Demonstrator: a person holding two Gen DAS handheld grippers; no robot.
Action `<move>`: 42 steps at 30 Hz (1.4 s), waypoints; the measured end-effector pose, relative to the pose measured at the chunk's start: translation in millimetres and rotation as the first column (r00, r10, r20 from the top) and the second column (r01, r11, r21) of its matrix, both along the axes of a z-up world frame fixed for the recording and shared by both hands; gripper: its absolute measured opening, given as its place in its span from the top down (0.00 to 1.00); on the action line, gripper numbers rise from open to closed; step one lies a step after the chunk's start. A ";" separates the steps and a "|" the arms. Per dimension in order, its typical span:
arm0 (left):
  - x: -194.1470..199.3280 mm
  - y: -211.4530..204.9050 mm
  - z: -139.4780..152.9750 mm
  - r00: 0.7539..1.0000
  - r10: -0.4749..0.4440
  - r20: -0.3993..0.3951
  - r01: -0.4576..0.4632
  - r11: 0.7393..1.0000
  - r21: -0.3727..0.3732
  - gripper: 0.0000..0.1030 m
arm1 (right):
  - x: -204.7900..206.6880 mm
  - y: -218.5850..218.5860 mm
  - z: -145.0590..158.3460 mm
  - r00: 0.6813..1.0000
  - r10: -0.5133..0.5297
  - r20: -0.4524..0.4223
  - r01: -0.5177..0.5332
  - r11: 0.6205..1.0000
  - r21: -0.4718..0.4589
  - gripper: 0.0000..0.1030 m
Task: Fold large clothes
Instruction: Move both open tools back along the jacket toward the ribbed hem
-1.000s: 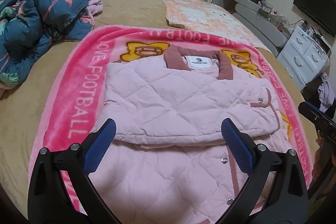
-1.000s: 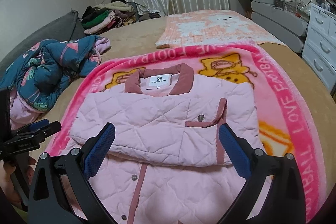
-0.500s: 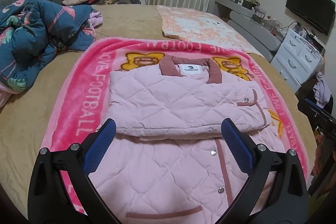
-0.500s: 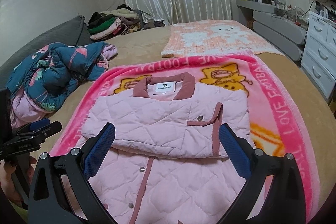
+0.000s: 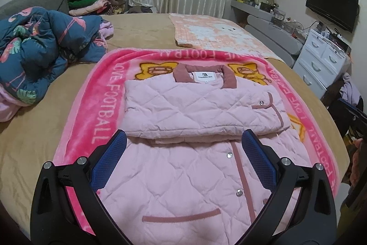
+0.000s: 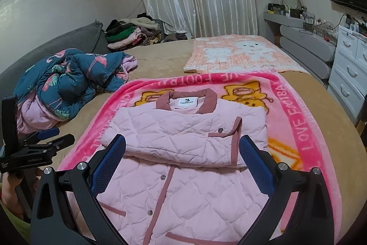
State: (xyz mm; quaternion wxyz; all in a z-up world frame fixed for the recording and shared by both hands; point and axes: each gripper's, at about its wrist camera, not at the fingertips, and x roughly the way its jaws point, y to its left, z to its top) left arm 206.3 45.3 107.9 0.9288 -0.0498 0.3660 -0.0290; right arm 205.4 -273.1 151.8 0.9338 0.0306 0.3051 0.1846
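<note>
A pink quilted jacket [image 5: 190, 167] [image 6: 183, 187] with a dusty-rose collar lies on a pink blanket [image 5: 101, 111] [image 6: 305, 130] on the bed. Both sleeves are folded across its chest, forming a flat band [image 5: 197, 111] [image 6: 183, 137] below the collar. My left gripper [image 5: 183, 167] hovers open above the jacket's lower half, nothing between its blue pads. My right gripper [image 6: 181, 171] is likewise open and empty over the lower half. The left gripper [image 6: 41, 148] also shows at the left edge of the right wrist view, held by a hand.
A crumpled dark-blue flamingo quilt [image 5: 39, 47] lies left of the blanket. A peach blanket [image 5: 218, 33] is spread farther back, a heap of clothes [image 5: 96, 1] by the curtain. White drawers [image 5: 321, 61] and a grey shelf stand to the right, a TV [image 5: 332, 4] on the wall.
Both grippers have pulled back and risen from the jacket, so more of its lower half and hem pocket trim shows. The jacket itself has not moved.
</note>
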 end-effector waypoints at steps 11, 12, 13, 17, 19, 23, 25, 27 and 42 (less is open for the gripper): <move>-29.0 -1.6 -11.3 1.000 -0.003 -0.005 0.003 1.000 -0.001 0.09 | -32.1 -4.3 0.2 1.000 0.015 0.022 -0.014 1.000 -0.005 0.04; -28.8 -1.7 -11.3 1.000 -0.003 -0.005 0.003 1.000 0.002 0.09 | -34.6 -4.8 -1.0 1.000 0.014 0.021 -0.014 1.000 -0.007 0.04; -30.9 -2.2 -12.2 1.000 -0.003 -0.005 0.003 1.000 0.005 0.09 | -36.1 -5.2 -2.1 1.000 0.014 0.019 -0.014 1.000 -0.007 0.04; -42.3 -0.6 -16.3 1.000 0.000 -0.005 0.000 1.000 0.005 0.09 | -43.0 -7.8 -7.4 1.000 0.015 0.010 -0.015 1.000 -0.001 0.04; -47.5 0.1 -18.1 1.000 0.000 -0.006 0.000 1.000 0.004 0.09 | -46.4 -9.9 -9.3 1.000 0.017 0.006 -0.017 1.000 0.006 0.04; -55.6 1.7 -20.4 1.000 0.003 -0.004 -0.003 1.000 0.000 0.09 | -54.0 -13.2 -13.2 1.000 0.020 0.005 -0.021 1.000 0.007 0.04; -59.0 1.5 -23.2 1.000 0.007 -0.006 -0.007 1.000 0.005 0.09 | -58.1 -15.2 -16.4 1.000 0.022 0.001 -0.022 1.000 0.001 0.04; -62.6 0.3 -27.6 1.000 0.007 -0.014 -0.007 1.000 0.006 0.09 | -61.3 -17.8 -19.5 1.000 0.017 -0.001 -0.017 1.000 -0.004 0.04; -79.4 -5.8 -50.1 0.999 0.016 -0.042 -0.015 0.999 0.030 0.09 | -83.4 -38.6 -44.4 0.999 0.010 -0.033 -0.010 1.000 -0.013 0.04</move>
